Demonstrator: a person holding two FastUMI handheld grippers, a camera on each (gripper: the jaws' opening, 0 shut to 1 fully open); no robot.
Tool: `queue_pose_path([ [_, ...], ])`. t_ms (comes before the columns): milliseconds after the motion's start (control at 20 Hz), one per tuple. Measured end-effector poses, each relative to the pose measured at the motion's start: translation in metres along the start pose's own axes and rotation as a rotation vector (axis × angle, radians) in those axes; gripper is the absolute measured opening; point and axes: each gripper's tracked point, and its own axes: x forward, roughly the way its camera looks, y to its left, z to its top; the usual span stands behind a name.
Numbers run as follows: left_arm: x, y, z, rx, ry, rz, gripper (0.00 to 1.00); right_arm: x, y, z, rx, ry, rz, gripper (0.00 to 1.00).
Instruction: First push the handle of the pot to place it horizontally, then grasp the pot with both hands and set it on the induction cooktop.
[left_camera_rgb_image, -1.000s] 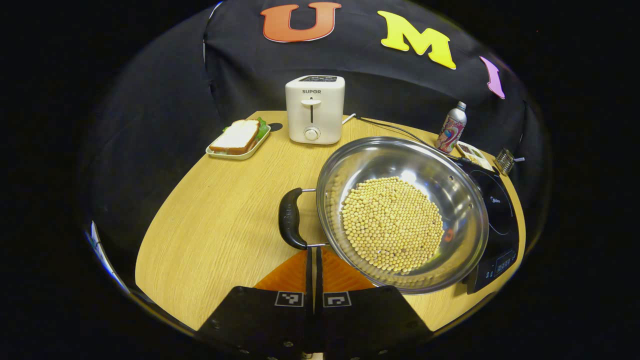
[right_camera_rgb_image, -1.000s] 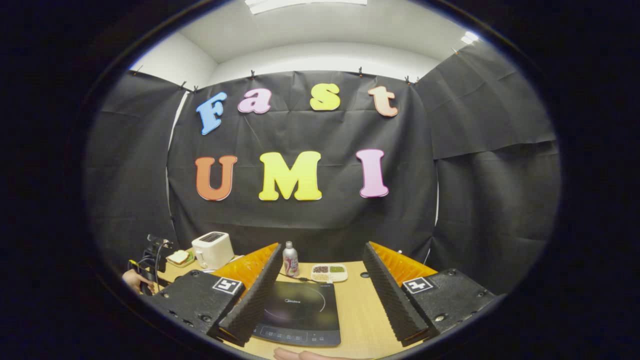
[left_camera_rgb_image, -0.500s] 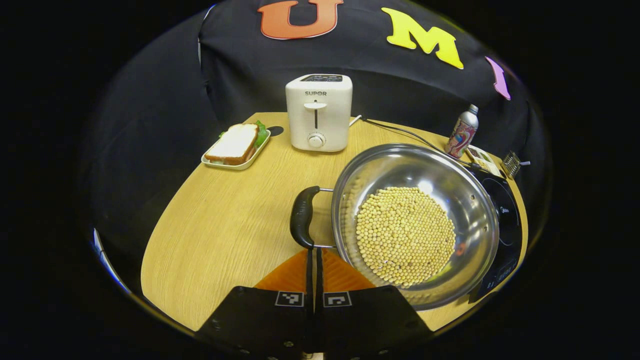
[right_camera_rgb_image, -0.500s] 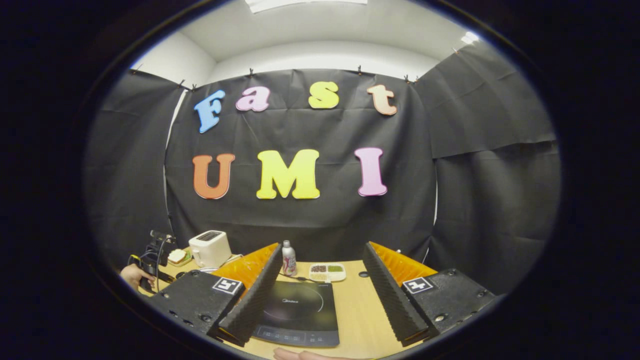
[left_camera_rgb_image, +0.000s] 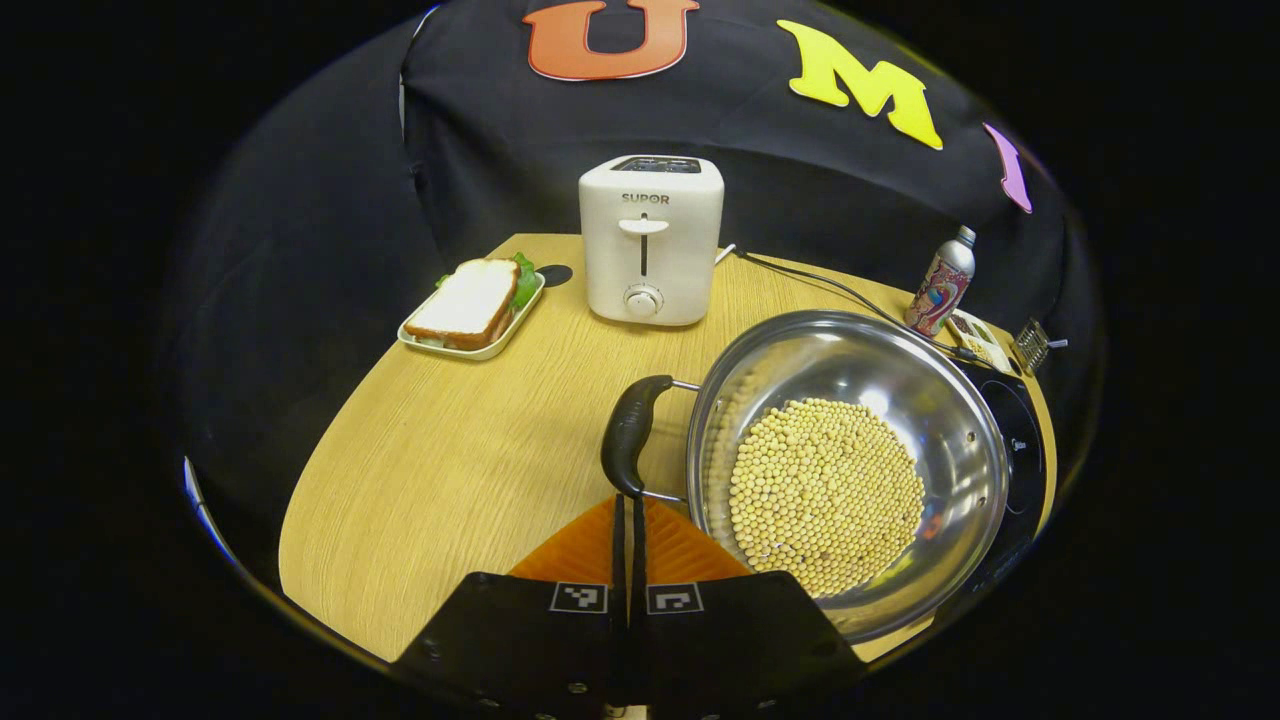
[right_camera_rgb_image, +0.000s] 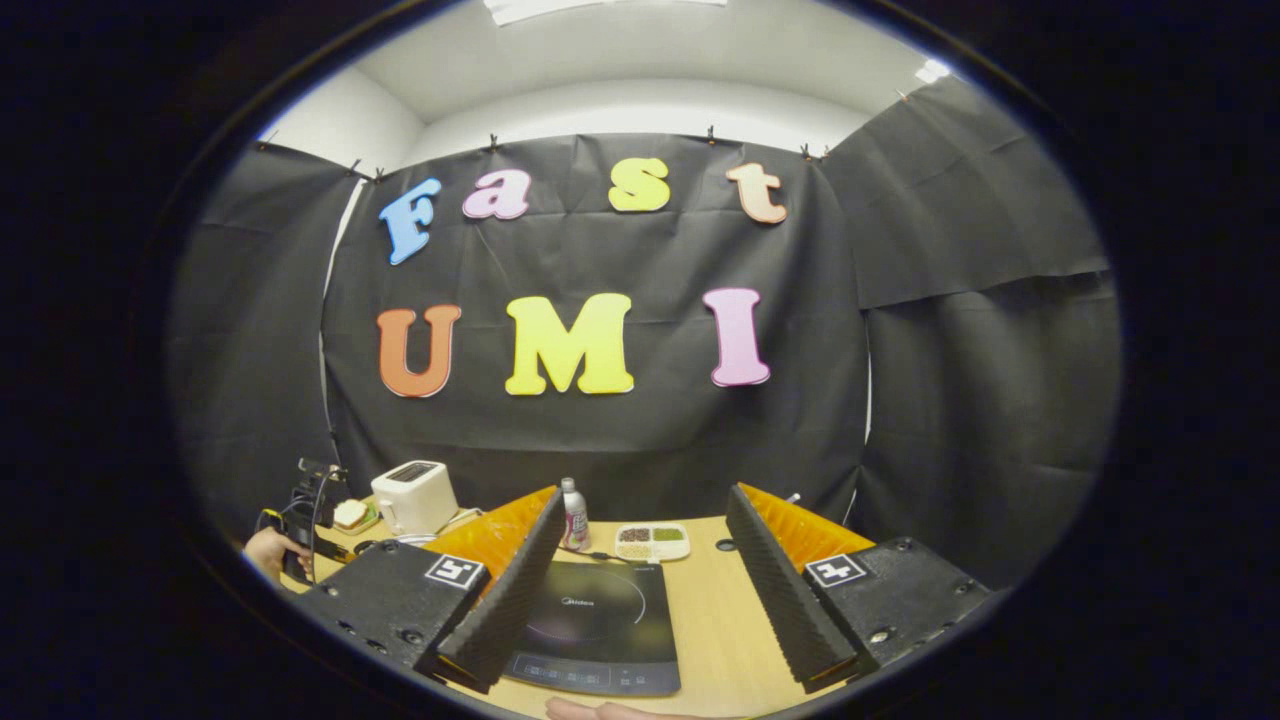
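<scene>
Left gripper (left_camera_rgb_image: 627, 500): your jaws are closed, tips at the pot (left_camera_rgb_image: 850, 460) handle (left_camera_rgb_image: 630, 435).
Right gripper (right_camera_rgb_image: 640, 560): your jaws gape wide above the cooktop (right_camera_rgb_image: 597, 625).

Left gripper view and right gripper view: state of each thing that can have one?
Left gripper: shut, tips at the pot handle.
Right gripper: open, above the table.
Pot: holds soybeans, partly over the induction cooktop.
Pot handle: not gripped.
Toaster: lever up.
Bottle: upright, capped.
</scene>
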Motion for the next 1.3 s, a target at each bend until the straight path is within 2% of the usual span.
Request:
queue_pose_path([
  [200, -0.003, 0.000, -0.003, -0.005, -0.001, -0.010, 0.00, 0.006, 0.006, -0.006, -0.005, 0.012, 0.000, 0.99],
  [350, -0.011, 0.006, 0.000, -0.018, -0.011, 0.018, 0.00, 0.013, 0.013, -0.016, -0.012, 0.032, 0.004, 0.99],
  [450, -0.023, 0.007, 0.008, -0.015, -0.059, 0.016, 0.03, 0.019, 0.022, -0.025, -0.018, 0.053, 0.013, 0.99],
  [500, -0.030, 0.006, 0.013, -0.006, -0.090, 0.016, 0.19, 0.022, 0.027, -0.029, -0.021, 0.064, 0.018, 0.99],
  [550, -0.040, 0.004, 0.018, -0.001, -0.113, 0.003, 0.50, 0.026, 0.031, -0.035, -0.025, 0.075, 0.023, 1.00],
  [650, -0.053, -0.004, 0.026, -0.001, -0.158, -0.031, 0.66, 0.035, 0.040, -0.046, -0.031, 0.104, 0.029, 0.99],
  [700, -0.059, -0.006, 0.031, 0.008, -0.179, -0.039, 0.78, 0.038, 0.046, -0.052, -0.031, 0.118, 0.035, 1.00],
  [750, -0.064, -0.006, 0.034, 0.017, -0.198, -0.037, 0.98, 0.043, 0.052, -0.055, -0.029, 0.130, 0.039, 0.99],
  [800, -0.069, -0.007, 0.037, 0.025, -0.216, -0.034, 0.98, 0.047, 0.057, -0.059, -0.026, 0.143, 0.044, 0.99],
  [850, -0.074, -0.009, 0.041, 0.033, -0.233, -0.042, 0.89, 0.051, 0.062, -0.064, -0.022, 0.156, 0.048, 0.99],
  [900, -0.080, -0.012, 0.044, 0.044, -0.255, -0.047, 0.98, 0.055, 0.067, -0.068, -0.017, 0.167, 0.052, 0.99],
  [1100, -0.092, -0.017, 0.058, 0.087, -0.344, -0.052, 0.98, 0.077, 0.085, -0.093, 0.007, 0.230, 0.056, 0.99],
  [1300, -0.081, -0.019, 0.060, 0.123, -0.367, -0.061, 0.97, 0.101, 0.110, -0.128, 0.022, 0.317, 0.075, 1.00],
])
